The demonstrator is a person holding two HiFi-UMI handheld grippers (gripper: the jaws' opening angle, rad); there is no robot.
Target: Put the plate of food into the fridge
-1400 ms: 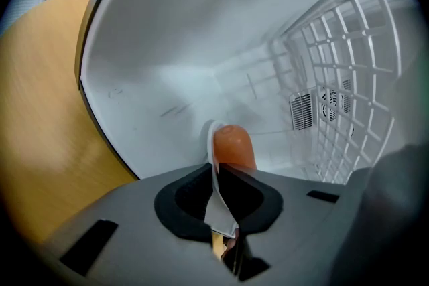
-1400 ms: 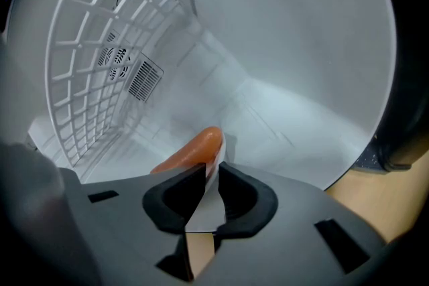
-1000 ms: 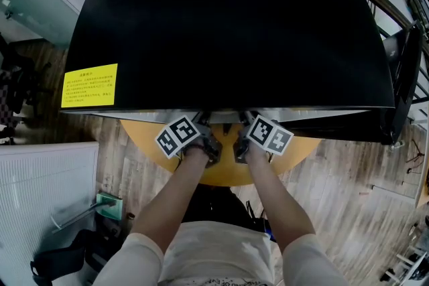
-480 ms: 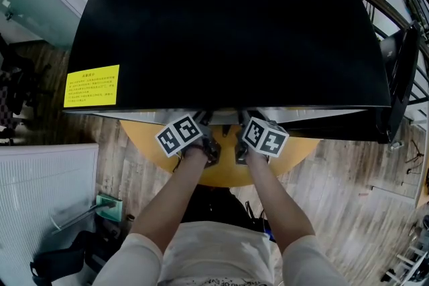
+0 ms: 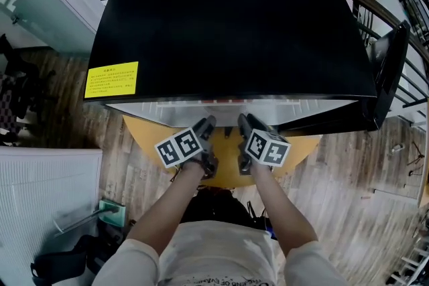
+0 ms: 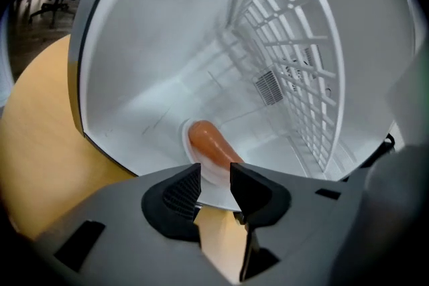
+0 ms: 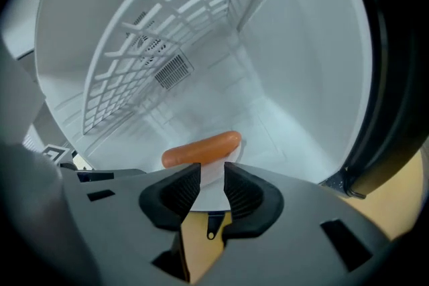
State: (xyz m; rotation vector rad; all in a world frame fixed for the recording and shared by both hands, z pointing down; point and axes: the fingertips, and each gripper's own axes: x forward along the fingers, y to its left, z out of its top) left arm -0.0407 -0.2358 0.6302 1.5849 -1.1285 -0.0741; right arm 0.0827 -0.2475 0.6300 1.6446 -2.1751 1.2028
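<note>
Wood-plank floor (image 5: pixel 348 191) all round. A glossy black mini fridge (image 5: pixel 234 23) sits on a round yellow wooden counter (image 5: pixel 144 134). Its black door (image 5: pixel 389 77) is swung open on the fridge's right, as the person faces it.

Status:
- Left claw (image 6: pixel 215 174) and right claw (image 7: pixel 212 171) are both at the fridge mouth. Each is pinched on the near rim of the flat white round plate (image 6: pixel 187 144). The pad gap is small on both, and the rim fills it.
- The far part of the plate carries one orange-pink sausage (image 7: pixel 200 149). That part is inside the fridge, under the white wire shelf (image 6: pixel 295 77).
- The near rim sits outside the fridge lip, over the counter.
- Can't tell whether the plate's underside touches the fridge floor.

Risks from here, my read:
1. Letting go at this depth. The plate straddles the fridge lip, so it could rock back and slide out onto the counter. It needs pushing further into the fridge first.
2. The sausage is loose and round, and nothing restrains it. If one claw drops lower or opens before the other, the plate tilts and the sausage rolls off onto the fridge floor.
3. The grip is on the rim only, and the plate looks smooth. A jerk while pushing in could let it slip through the pads.
4. Going deeper brings the claw bodies and their marker cubes close to the fridge's upper front edge and the shelf. A knock there would jolt the plate.
5. Backing out with the claws not fully spread would drag the plate back towards the fridge mouth.
</note>
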